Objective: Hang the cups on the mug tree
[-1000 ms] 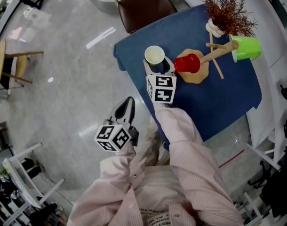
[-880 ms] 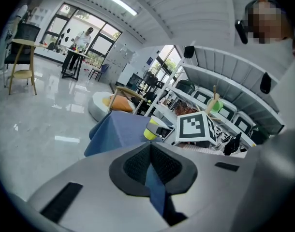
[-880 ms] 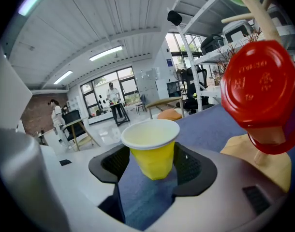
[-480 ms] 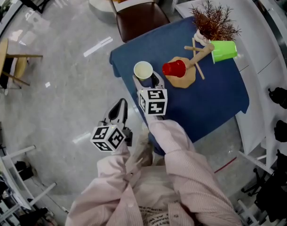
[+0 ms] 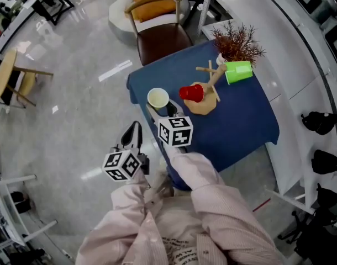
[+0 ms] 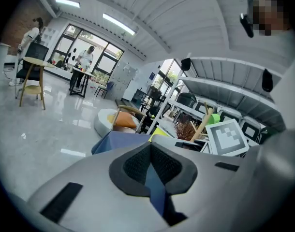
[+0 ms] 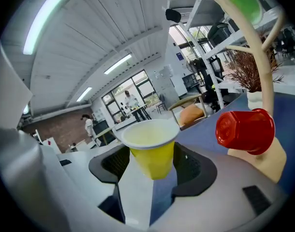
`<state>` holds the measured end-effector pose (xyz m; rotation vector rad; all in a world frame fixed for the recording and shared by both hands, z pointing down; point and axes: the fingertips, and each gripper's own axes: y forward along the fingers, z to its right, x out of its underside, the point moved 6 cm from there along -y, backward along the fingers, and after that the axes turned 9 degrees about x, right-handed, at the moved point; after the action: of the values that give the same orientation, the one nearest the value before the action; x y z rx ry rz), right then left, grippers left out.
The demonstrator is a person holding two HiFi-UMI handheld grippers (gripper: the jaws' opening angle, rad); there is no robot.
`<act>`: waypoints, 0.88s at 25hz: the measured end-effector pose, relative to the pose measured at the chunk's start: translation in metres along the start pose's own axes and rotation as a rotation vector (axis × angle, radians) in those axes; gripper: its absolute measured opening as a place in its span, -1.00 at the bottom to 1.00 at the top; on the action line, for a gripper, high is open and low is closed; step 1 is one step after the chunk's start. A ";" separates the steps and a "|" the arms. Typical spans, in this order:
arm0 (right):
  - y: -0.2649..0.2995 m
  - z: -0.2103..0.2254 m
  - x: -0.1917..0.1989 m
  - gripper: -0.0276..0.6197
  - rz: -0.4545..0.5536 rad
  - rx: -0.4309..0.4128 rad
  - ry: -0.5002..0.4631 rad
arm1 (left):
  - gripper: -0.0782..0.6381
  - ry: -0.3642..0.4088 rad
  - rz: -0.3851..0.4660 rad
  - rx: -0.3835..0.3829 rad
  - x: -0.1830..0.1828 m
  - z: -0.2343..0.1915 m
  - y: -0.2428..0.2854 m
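A yellow cup [image 5: 158, 99] stands upright between the jaws of my right gripper [image 5: 161, 109] near the left edge of the blue table [image 5: 240, 120]. In the right gripper view the pads sit against both sides of the yellow cup [image 7: 150, 149], so my right gripper [image 7: 152, 161] is shut on it. The wooden mug tree [image 5: 204, 95] stands just right of it, carrying a red cup [image 5: 190, 93] low down and a green cup [image 5: 238, 72] on an upper arm. My left gripper [image 5: 134, 128] hangs over the floor beside the table, shut and empty.
A dried plant in a white vase [image 5: 235, 44] stands behind the mug tree. A brown-seated chair [image 5: 160, 35] is at the table's far side. A white counter [image 5: 293, 48] runs along the right. A wooden stool [image 5: 8, 81] stands far left.
The head view has pulled back, so table and mug tree look smaller and shifted left. The yellow cup stays between the right jaws. The left gripper holds its place.
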<state>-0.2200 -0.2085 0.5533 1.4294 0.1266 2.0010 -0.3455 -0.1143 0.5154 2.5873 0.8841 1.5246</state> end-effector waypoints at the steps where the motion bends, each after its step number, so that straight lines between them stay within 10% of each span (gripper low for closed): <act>1: -0.002 -0.001 -0.005 -0.06 0.002 -0.025 0.019 | -0.79 0.006 0.009 -0.003 -0.003 0.003 0.000; 22: -0.050 0.007 -0.087 -0.06 0.105 -0.231 0.333 | -0.79 0.113 0.131 0.035 -0.054 0.065 0.009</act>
<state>-0.1755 -0.2209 0.4639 0.9710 -0.0364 2.2450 -0.3085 -0.1296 0.4401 2.6547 0.7694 1.7195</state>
